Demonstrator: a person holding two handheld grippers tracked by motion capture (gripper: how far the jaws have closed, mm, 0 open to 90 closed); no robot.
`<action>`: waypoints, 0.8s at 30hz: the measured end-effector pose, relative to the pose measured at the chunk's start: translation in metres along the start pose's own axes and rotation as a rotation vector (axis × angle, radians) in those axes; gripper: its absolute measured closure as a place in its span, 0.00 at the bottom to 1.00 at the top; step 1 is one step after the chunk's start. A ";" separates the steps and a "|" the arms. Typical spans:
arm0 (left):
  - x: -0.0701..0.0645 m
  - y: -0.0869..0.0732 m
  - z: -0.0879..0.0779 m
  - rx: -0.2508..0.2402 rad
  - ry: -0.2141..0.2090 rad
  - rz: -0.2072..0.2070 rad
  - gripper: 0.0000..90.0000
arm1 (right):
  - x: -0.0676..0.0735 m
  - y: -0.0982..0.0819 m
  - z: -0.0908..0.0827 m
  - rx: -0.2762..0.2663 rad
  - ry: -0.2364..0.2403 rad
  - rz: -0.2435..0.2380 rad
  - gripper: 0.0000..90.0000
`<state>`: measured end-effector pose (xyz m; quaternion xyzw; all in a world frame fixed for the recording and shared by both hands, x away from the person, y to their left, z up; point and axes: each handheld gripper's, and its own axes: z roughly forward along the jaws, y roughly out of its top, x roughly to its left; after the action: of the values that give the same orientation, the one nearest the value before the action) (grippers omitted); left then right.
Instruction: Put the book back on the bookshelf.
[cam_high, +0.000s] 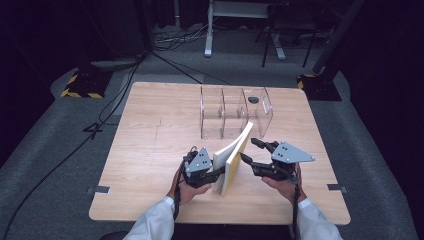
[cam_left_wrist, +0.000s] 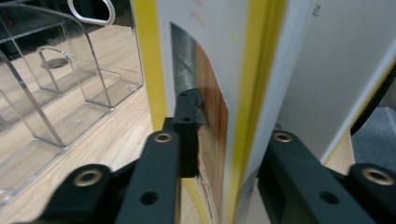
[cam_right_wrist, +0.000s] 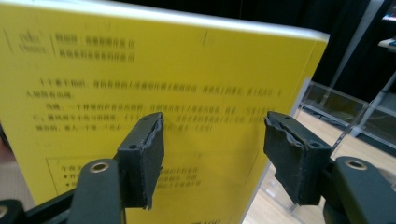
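Note:
A yellow-covered book (cam_high: 234, 159) stands on its lower edge on the wooden table (cam_high: 150, 150), with its top leaning toward the far side. My left gripper (cam_high: 216, 175) comes at it from the left and is shut on the book's lower part. In the left gripper view the book (cam_left_wrist: 236, 84) sits between the jaws of the left gripper (cam_left_wrist: 233, 135), one pad lying against the picture cover. My right gripper (cam_high: 247, 149) stands open just right of the book. In the right gripper view, the right gripper (cam_right_wrist: 215, 140) has its jaws apart in front of the yellow back cover (cam_right_wrist: 140, 70) with printed text.
A clear plastic rack (cam_high: 235, 112) with several upright dividers stands just behind the book, and a small dark thing (cam_high: 253, 99) lies in its right part. The rack (cam_left_wrist: 70, 93) also shows at the left of the left gripper view. Cables and stands fill the floor beyond the table.

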<state>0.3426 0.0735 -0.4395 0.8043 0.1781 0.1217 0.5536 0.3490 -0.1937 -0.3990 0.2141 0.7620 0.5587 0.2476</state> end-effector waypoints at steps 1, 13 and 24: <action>0.000 0.000 -0.003 0.003 -0.003 0.013 0.79 | 0.001 -0.002 0.001 0.004 0.006 -0.002 0.43; -0.009 -0.011 -0.020 0.100 -0.041 0.063 0.56 | 0.012 -0.011 0.001 0.037 0.028 -0.043 0.44; -0.021 -0.014 -0.012 0.173 -0.115 0.093 0.35 | 0.014 -0.014 0.003 0.042 0.019 -0.064 0.44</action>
<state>0.3165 0.0788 -0.4481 0.8620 0.1185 0.0852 0.4854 0.3390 -0.1870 -0.4150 0.1894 0.7824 0.5364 0.2536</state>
